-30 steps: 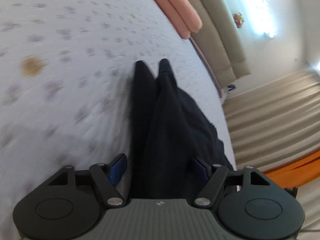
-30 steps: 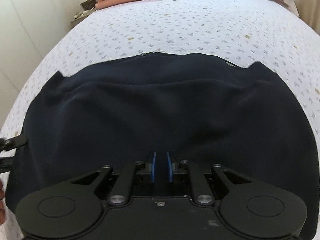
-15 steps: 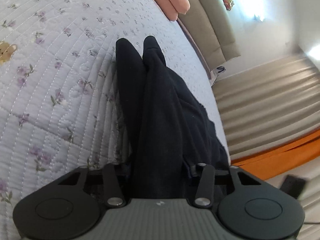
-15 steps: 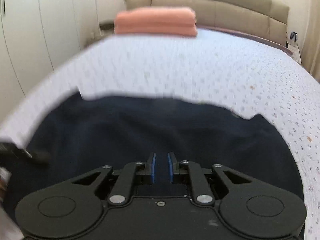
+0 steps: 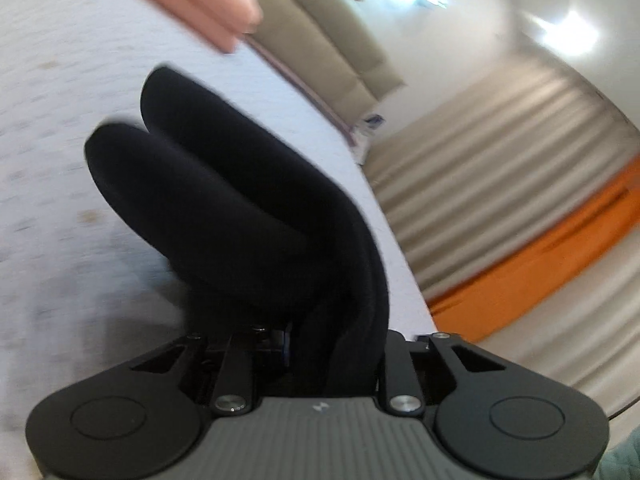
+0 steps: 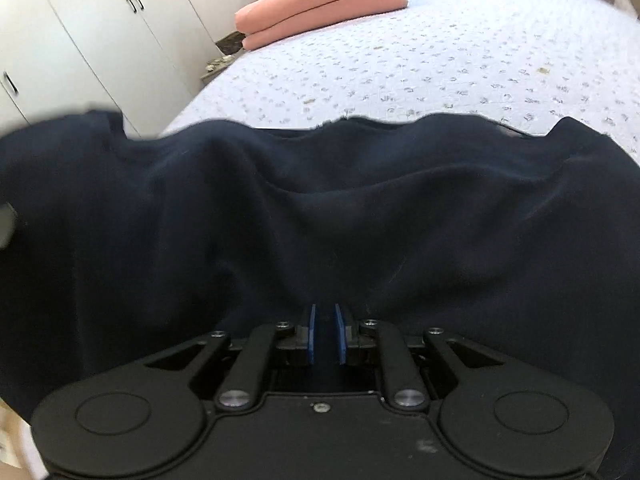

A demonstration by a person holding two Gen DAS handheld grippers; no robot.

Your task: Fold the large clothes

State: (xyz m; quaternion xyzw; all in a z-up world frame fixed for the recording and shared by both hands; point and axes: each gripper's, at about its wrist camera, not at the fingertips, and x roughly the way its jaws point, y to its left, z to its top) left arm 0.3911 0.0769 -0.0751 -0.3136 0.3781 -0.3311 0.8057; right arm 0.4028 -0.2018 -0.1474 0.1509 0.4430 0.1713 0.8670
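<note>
Floral bedspread (image 6: 460, 60) beneath dark garment (image 6: 320, 208); left gripper (image 5: 320, 344) and right gripper (image 6: 324, 332) both clamp it.

Bed (image 6: 460, 68) with floral quilted cover carries a dark navy garment (image 6: 320, 208) and, well apart, folded pink blankets (image 6: 320, 0).

Likely a home bedroom: quilted bed (image 6: 460, 60), wardrobe (image 6: 80, 32), curtains (image 5: 500, 152).
</note>
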